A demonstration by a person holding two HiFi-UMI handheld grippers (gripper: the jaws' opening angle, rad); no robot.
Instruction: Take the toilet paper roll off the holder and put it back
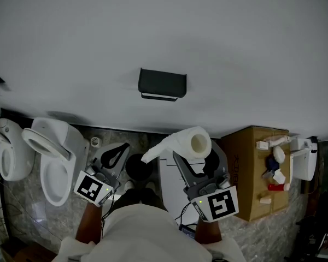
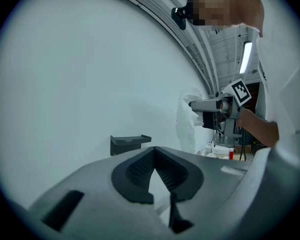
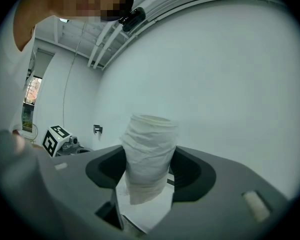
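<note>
White wall (image 1: 235,48) carries an empty holder (image 1: 162,84); the toilet paper roll (image 1: 192,142), already off it, sits pinched in the right claw (image 1: 195,157) below. The left claw (image 1: 113,156), pressed together, holds nothing. Rehanging remains.

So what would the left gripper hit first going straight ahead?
Probably the white wall right beside the black holder, or the holder's near end itself; depth is unclear.
</note>
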